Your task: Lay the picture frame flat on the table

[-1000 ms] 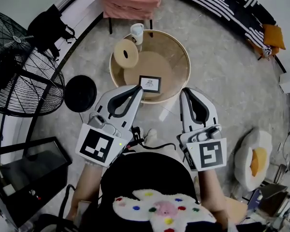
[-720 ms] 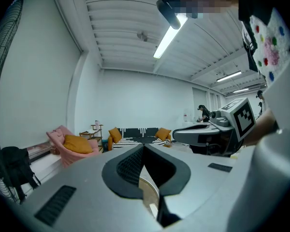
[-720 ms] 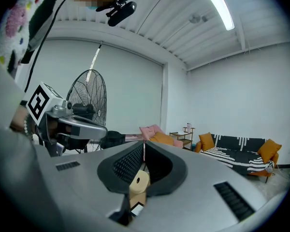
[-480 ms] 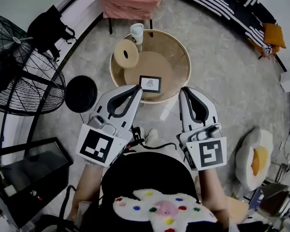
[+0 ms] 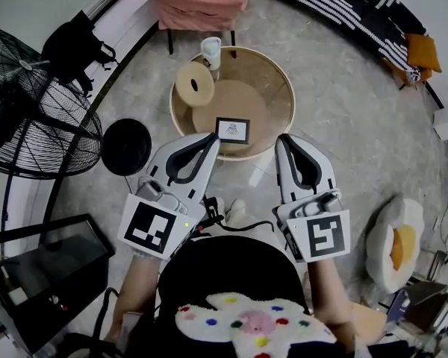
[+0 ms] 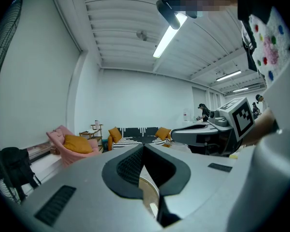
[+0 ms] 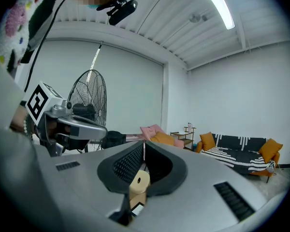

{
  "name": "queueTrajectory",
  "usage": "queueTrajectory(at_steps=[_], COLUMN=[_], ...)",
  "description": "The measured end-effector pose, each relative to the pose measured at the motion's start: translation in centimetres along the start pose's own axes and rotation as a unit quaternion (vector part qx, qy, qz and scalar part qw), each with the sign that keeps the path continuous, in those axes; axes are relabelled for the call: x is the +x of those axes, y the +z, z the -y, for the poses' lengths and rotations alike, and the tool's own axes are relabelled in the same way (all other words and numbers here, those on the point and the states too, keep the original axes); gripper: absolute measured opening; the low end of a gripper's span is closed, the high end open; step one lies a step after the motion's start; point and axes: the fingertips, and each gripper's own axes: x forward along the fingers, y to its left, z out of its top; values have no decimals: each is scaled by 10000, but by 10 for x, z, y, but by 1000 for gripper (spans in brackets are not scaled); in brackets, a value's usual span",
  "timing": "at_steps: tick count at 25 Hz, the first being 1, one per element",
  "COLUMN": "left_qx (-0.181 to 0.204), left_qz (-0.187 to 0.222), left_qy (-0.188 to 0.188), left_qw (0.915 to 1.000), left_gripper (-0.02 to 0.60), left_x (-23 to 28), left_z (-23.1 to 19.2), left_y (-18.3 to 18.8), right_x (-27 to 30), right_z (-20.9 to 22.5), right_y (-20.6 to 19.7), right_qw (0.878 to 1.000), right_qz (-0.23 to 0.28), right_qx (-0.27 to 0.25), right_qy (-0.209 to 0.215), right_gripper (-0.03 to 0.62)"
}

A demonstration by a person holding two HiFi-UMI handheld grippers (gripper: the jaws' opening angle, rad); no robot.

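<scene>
Picture frame (image 5: 231,130) sat on the round table (image 5: 291,99) at about 6 o'clock on the top, close to the near rim, with its printed face turned toward the head view. From that steep angle it could not be settled whether the frame lay flat or leaned back on a stand. The scene therefore fitted either a propped frame waiting to be tipped or a frame already down with both tools clear of it. The left gripper (image 5: 214,137) was held short of the table at about 7 o'clock from the frame, its jaws pressed fully together on nothing. The right gripper (image 5: 281,139) sat at about 4 o'clock from the frame, also closed and empty. Both pointed nearly level toward the table, which judged as a rest posture and not a grasp, since neither touched the frame. A tan roll (image 5: 194,83) stood at 10 o'clock on the top and a cup (image 5: 211,51) near 11 o'clock, both well apart from the frame, so the surface around it was free.
</scene>
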Motion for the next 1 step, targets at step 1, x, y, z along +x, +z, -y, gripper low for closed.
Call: queueTrajectory(at_steps=[1], left_qx=[-1], left_qz=[-2], left_qy=[-1], left_qw=[10000], left_gripper=[15], left_x=[0], left_z=[0], left_y=[0], right_x=[0], right_z=[0], right_y=[0], right_qw=[10000], right_qz=[-3], right_qx=[2], right_qy=[-1], right_gripper=[38])
